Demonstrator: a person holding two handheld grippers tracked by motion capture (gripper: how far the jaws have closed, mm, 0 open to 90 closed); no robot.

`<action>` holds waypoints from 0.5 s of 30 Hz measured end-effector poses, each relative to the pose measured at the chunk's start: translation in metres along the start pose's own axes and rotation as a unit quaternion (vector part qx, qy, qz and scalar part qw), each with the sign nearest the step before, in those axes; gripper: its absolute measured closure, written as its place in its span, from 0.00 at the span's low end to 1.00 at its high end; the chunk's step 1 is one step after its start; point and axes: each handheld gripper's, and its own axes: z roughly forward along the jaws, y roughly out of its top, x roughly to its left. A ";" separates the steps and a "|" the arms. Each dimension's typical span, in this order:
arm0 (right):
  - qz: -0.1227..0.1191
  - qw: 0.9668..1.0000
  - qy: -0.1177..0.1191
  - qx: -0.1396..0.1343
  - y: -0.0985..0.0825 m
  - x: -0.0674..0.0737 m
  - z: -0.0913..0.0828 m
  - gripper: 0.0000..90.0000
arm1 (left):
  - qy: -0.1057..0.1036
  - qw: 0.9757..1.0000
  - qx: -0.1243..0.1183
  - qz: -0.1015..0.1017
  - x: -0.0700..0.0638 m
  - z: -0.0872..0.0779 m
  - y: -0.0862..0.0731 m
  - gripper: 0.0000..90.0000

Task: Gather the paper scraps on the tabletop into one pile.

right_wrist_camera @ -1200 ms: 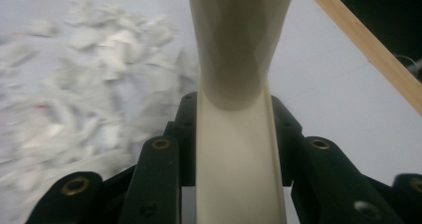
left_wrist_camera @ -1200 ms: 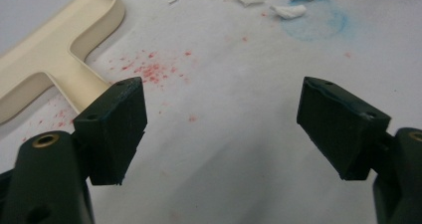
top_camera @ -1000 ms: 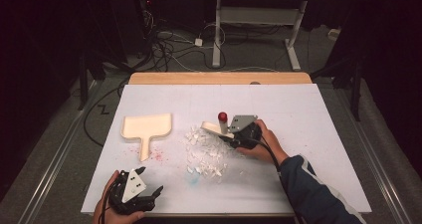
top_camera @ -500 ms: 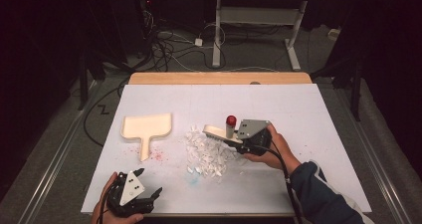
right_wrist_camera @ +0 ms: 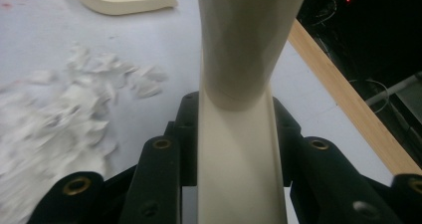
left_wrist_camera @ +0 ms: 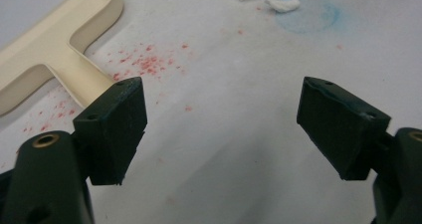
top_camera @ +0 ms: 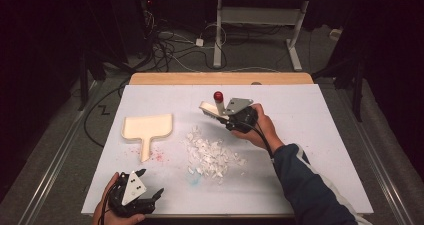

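Observation:
My right gripper (top_camera: 226,117) is shut on the cream handle of a small brush (top_camera: 209,109) with a red knob (top_camera: 218,95) and holds it off the table, just beyond a pile of white paper scraps (top_camera: 212,155). In the right gripper view the brush handle (right_wrist_camera: 239,149) stands between the jaws, with the scraps (right_wrist_camera: 64,119) at the left. A cream dustpan (top_camera: 147,126) lies flat to the left of the pile. Near the front left edge my left gripper (top_camera: 151,182) is open and holds nothing; the left gripper view has the dustpan handle (left_wrist_camera: 59,40) past its left jaw.
A white sheet (top_camera: 320,130) covers the table, marked by red specks (top_camera: 159,156) and a faint blue stain (top_camera: 194,182). A wooden table edge (top_camera: 220,78) runs along the far side. Cables and a metal desk frame (top_camera: 255,20) stand on the dark floor beyond.
My right gripper has lifted the brush off the pile's far edge, up and toward the far side of the table. The left gripper has stayed where it was.

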 end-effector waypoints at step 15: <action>0.008 0.999 0.044 -0.025 0.023 0.024 0.061 0.76 | 0.000 1.000 0.013 0.006 0.002 0.000 -0.004 0.21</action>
